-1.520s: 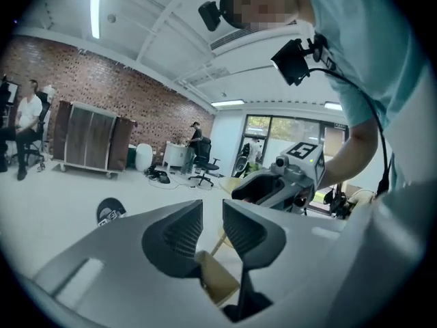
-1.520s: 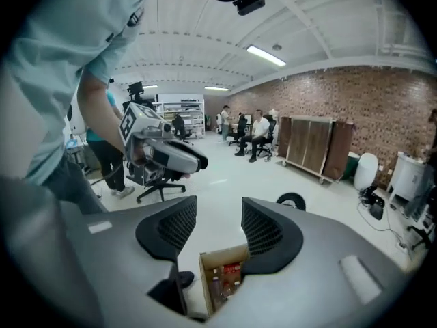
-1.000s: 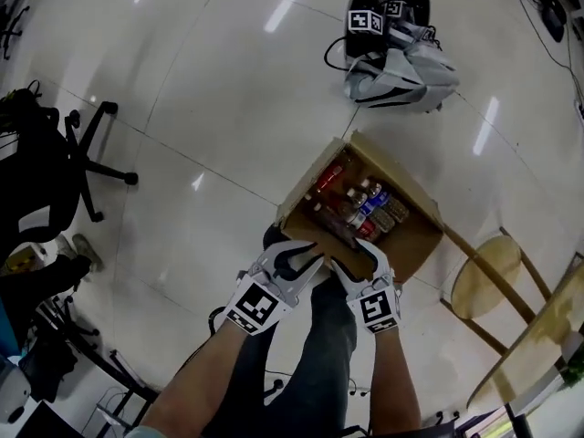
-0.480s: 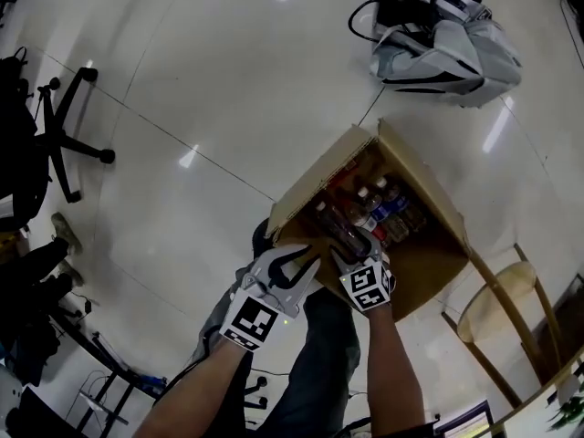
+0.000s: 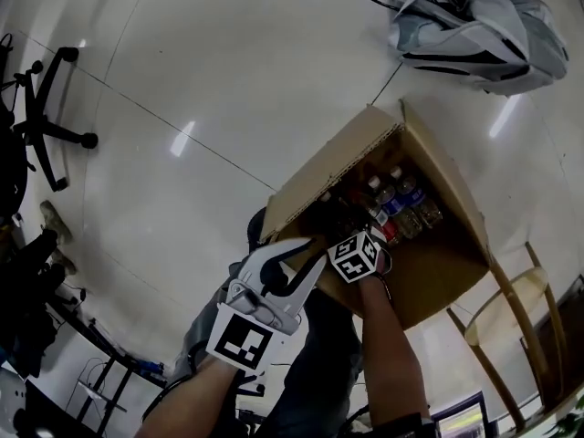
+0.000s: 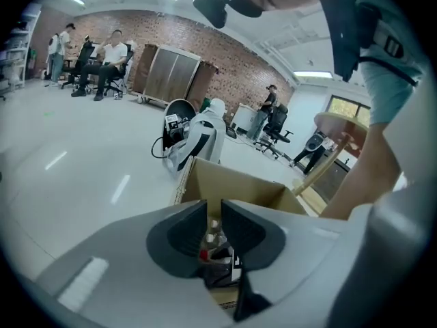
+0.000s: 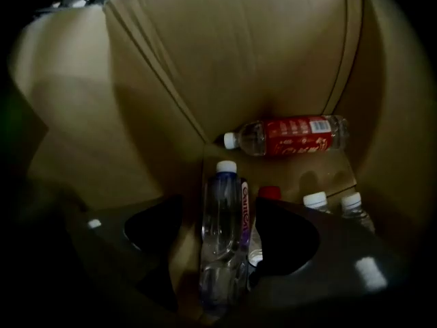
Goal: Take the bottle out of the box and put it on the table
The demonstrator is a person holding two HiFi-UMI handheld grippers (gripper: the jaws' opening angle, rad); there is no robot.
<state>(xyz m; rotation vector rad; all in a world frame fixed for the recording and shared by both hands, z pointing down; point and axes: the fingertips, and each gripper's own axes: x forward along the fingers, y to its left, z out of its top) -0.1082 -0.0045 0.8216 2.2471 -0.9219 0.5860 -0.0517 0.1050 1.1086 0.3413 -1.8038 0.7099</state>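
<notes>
The open brown cardboard box (image 5: 438,272) stands on the floor with its flaps up, and a cluster of bottles lies against its wall at 12 o'clock. In the right gripper view a clear bottle (image 7: 222,231) with a white cap and a purple label strip is stretched out along the box (image 7: 225,53) corner, cap towards 12 o'clock. Beyond that cap, at 1 o'clock, a red-labelled bottle (image 7: 293,135) lies on its side, cap towards 9 o'clock.
</notes>
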